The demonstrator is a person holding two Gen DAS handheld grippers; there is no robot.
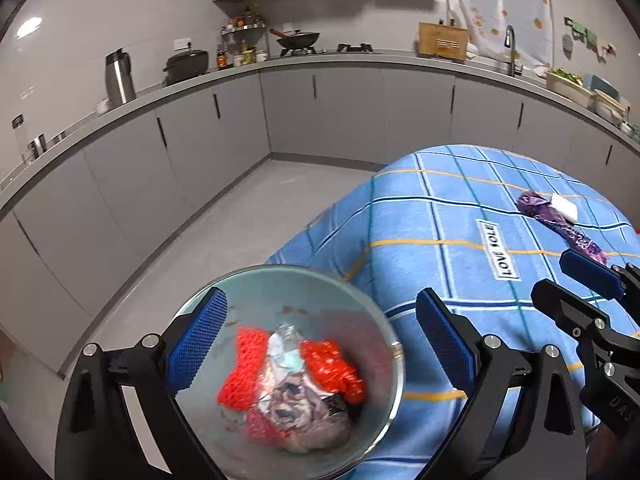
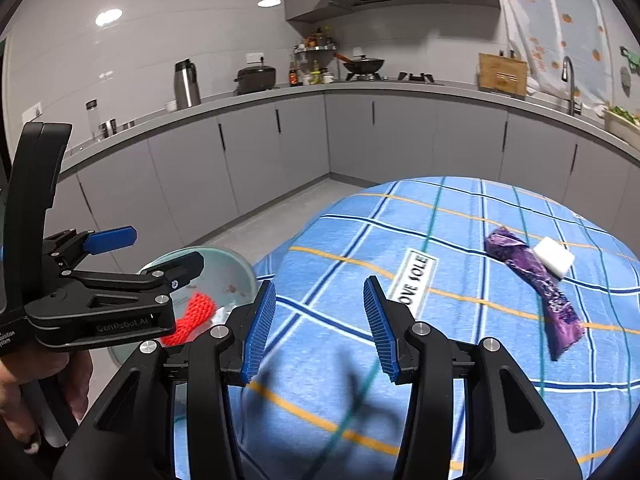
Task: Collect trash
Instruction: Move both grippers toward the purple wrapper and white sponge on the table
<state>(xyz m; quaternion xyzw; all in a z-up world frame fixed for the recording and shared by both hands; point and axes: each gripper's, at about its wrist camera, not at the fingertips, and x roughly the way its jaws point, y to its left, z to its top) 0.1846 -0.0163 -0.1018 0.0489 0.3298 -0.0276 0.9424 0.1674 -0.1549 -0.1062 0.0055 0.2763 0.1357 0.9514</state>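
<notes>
Left wrist view: left gripper [image 1: 320,344], jaws apart, above trash bin [image 1: 384,336] holding red netting [image 1: 248,364] and crumpled wrapper [image 1: 292,392]; grey floor [image 1: 224,240], cabinets [image 1: 320,112].

Right wrist view: right gripper [image 2: 320,328], jaws apart, over blue checked tablecloth [image 2: 460,360]; purple wrapper [image 2: 536,280] touching white block [image 2: 554,258].

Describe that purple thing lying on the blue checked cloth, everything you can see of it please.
The purple wrapper is a long, crumpled strip of shiny, foil-like film with a pale pattern on it. It lies flat on the blue checked tablecloth, running slantwise, its far end bunched up and its near end flatter and wider. A small white block rests against its far end, touching it. Neither set of jaws touches the wrapper; the right gripper is open and well short of it.
</notes>
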